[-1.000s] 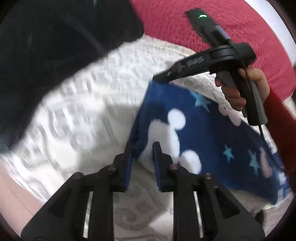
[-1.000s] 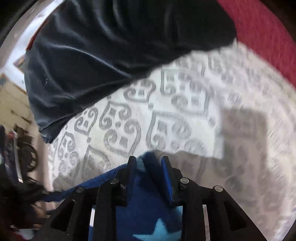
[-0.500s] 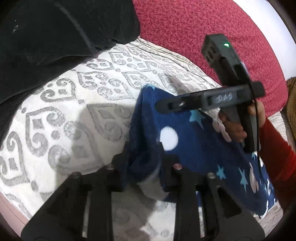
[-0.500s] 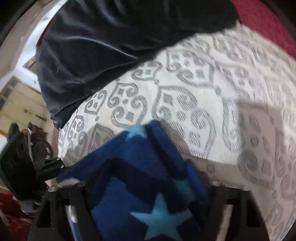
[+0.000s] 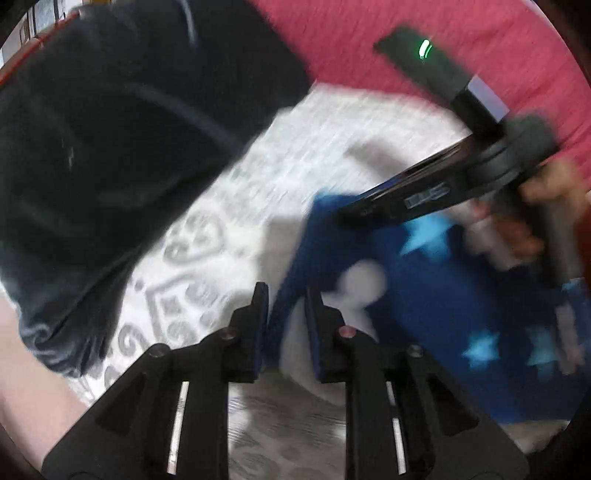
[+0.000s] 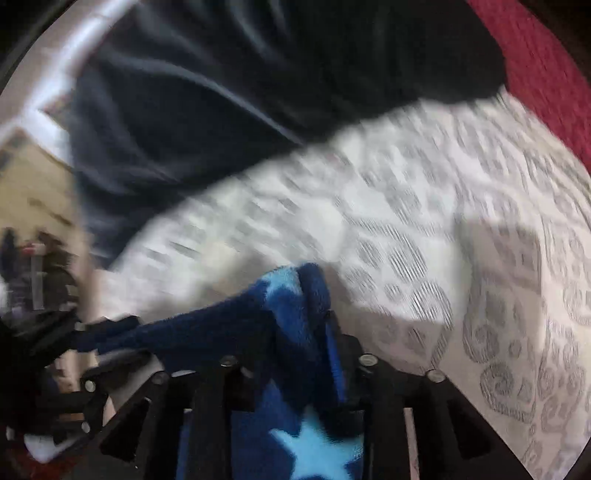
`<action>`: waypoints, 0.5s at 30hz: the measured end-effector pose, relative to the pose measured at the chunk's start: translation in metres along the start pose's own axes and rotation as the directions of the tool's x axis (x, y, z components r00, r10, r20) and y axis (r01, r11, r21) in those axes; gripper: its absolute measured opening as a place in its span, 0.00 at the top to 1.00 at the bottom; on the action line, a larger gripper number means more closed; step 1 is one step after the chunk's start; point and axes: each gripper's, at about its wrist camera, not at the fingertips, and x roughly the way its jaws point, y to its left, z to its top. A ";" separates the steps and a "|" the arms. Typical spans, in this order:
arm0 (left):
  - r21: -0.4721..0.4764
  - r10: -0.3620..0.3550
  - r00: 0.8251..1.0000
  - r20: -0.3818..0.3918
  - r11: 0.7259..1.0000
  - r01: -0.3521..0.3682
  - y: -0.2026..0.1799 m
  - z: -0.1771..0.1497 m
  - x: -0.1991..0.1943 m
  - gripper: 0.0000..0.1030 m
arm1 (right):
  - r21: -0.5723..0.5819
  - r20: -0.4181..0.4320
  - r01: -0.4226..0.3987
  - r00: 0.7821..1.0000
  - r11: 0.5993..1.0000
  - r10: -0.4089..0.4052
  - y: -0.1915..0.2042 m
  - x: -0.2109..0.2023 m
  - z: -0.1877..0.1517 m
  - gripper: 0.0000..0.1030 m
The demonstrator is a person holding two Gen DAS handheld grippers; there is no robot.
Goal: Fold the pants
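Observation:
The pants [image 5: 436,295] are dark blue fleece with light blue stars and white shapes. They hang stretched between my two grippers above a white bedcover. My left gripper [image 5: 284,295] is shut on one corner of the pants edge. My right gripper [image 5: 347,214] shows in the left wrist view at the upper right, held by a hand, shut on the far corner. In the right wrist view the pants [image 6: 295,350] bunch between the fingers of the right gripper [image 6: 295,332] and the fabric hides the fingertips. Both views are motion-blurred.
A white bedcover with grey pattern [image 5: 229,229] [image 6: 424,240] lies under the pants. A black garment [image 5: 110,129] [image 6: 240,81] lies across its far left side. A red blanket [image 5: 369,33] [image 6: 546,66] lies behind. The left gripper shows at the lower left of the right wrist view [image 6: 74,350].
Both grippers have swung with the pants still held. The pants edge is pulled tauter between them, and both views have turned blurred.

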 end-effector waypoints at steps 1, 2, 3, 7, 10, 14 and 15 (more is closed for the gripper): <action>-0.011 -0.010 1.000 0.019 1.000 0.010 0.002 -0.004 0.003 0.74 | 0.032 0.032 -0.019 0.999 0.999 0.018 -0.004 -0.004 -0.003 0.64; -0.019 -0.008 0.999 0.033 1.000 0.009 0.004 -0.005 0.001 0.69 | 0.065 0.060 -0.022 0.998 0.998 0.018 -0.009 -0.012 -0.006 0.62; -0.018 0.000 0.999 0.033 1.000 0.000 0.006 -0.004 0.000 0.62 | 0.091 0.088 -0.006 0.996 0.996 -0.002 -0.015 -0.022 -0.011 0.57; -0.008 0.015 0.999 0.033 1.000 -0.015 0.010 -0.004 -0.003 0.56 | 0.151 0.181 0.084 0.977 0.985 -0.111 -0.038 -0.082 -0.040 0.45; -0.008 0.012 0.999 0.036 1.000 -0.012 0.005 -0.002 -0.008 0.56 | 0.181 0.164 0.149 0.970 0.972 -0.179 -0.052 -0.112 -0.079 0.45; 0.019 0.003 0.999 0.049 1.000 -0.004 -0.002 -0.001 -0.018 0.56 | 0.262 0.105 0.277 0.944 0.924 -0.313 -0.064 -0.148 -0.158 0.45; 0.025 0.006 0.998 0.056 1.000 -0.007 -0.004 0.000 -0.020 0.56 | 0.298 0.097 0.300 0.935 0.906 -0.342 -0.067 -0.157 -0.181 0.45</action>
